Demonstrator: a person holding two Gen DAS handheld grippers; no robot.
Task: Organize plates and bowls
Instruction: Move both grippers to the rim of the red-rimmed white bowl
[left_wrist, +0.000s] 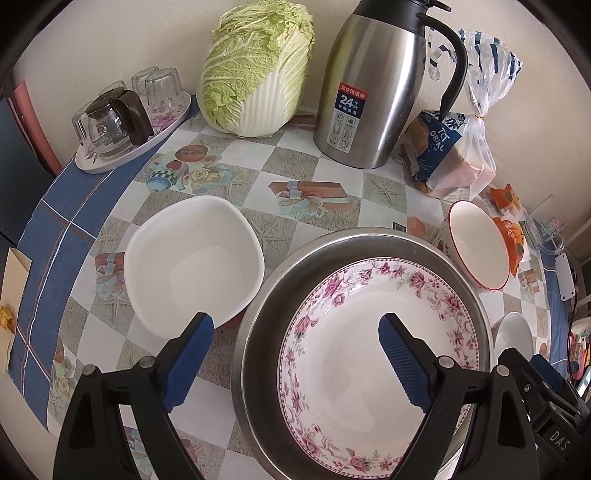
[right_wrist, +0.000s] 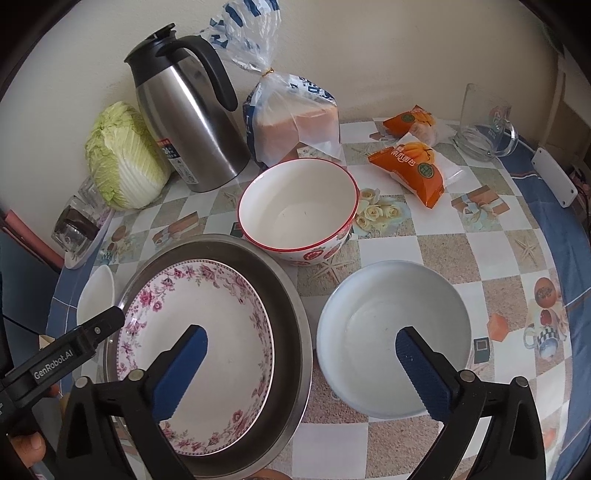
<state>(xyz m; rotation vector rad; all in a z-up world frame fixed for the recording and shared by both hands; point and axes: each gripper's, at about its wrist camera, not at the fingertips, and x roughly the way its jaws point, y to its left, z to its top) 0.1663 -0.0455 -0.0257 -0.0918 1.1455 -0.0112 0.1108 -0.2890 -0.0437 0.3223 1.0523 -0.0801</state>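
Bare tabletop (right_wrist: 424, 254) lay open at the right wrist view's centre right. The thermos (right_wrist: 188, 122), cabbage (right_wrist: 122, 158) and bread bag (right_wrist: 295, 122) blocked the upper left.

Two hand-held claws point steeply downward, side by side. The left claw (left_wrist: 295, 350) has its blue-padded fingers (left_wrist: 190, 363) spread wide with nothing gripped between them. The right claw (right_wrist: 301, 363) is likewise spread wide and empty, and a fingertip of the person's hand (right_wrist: 27, 448) shows at the lower left edge.
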